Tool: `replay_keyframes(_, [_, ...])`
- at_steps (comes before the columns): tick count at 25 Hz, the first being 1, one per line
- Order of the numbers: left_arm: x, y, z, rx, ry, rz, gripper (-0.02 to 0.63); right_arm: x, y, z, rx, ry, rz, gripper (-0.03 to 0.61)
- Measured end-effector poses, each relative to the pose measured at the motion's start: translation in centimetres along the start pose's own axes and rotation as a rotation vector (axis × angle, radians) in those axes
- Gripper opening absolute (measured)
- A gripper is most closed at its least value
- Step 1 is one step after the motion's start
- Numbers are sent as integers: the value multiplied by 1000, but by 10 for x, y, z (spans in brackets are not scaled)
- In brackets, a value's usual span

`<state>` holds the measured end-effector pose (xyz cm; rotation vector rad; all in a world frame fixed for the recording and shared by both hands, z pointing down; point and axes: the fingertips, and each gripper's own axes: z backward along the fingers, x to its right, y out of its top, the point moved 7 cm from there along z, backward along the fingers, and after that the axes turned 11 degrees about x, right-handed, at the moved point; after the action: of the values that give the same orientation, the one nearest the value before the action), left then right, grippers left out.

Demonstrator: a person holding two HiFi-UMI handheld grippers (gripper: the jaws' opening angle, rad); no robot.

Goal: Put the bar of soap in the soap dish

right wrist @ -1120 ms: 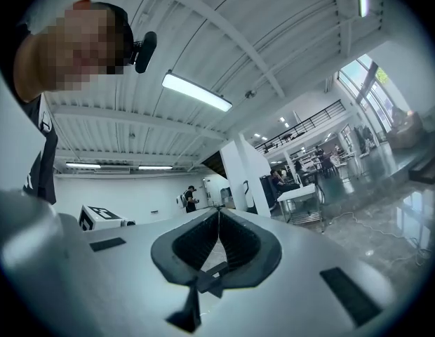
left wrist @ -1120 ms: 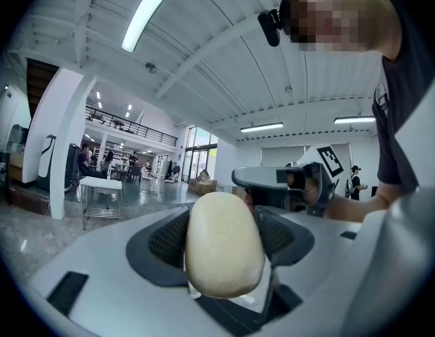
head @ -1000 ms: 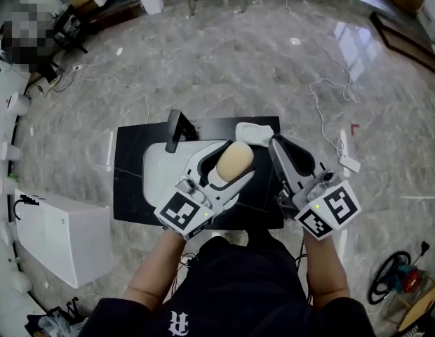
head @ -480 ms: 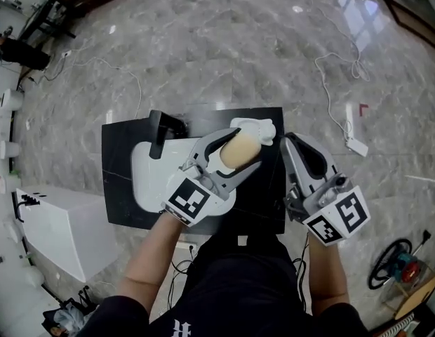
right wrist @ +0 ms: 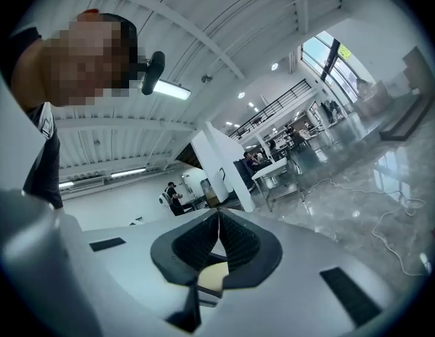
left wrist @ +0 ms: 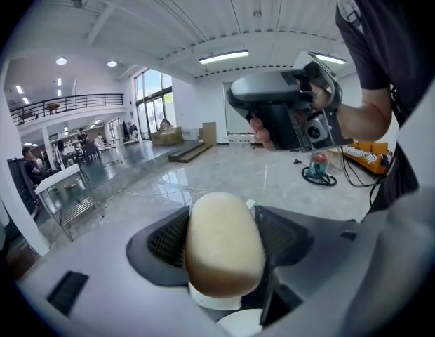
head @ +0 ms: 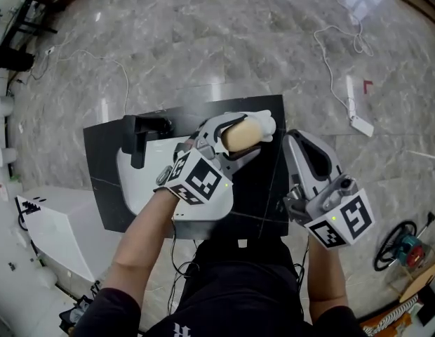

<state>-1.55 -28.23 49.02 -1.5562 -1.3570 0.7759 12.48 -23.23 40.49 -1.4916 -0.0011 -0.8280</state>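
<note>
Head view puts my left gripper (head: 235, 140) clamped across the bar of soap (head: 247, 130), which sits over the white soap dish (head: 268, 122) at the 1 o'clock corner of the black board (head: 105, 188); I cannot tell whether soap and dish touch. To do this well I'd level the bar, lower it until it bears on the dish, and only then ease my fingers apart, since the rounded soap looks likely to skid. My right gripper (head: 296, 139), at 3 o'clock of the left, has its jaws pressed together on nothing.
</note>
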Motion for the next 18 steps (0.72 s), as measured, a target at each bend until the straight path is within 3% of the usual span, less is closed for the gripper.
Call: replay_keyframes(18, [-11, -59, -49, -270, -251, -168, 296, 42, -38, -20, -49, -15, -39, 9])
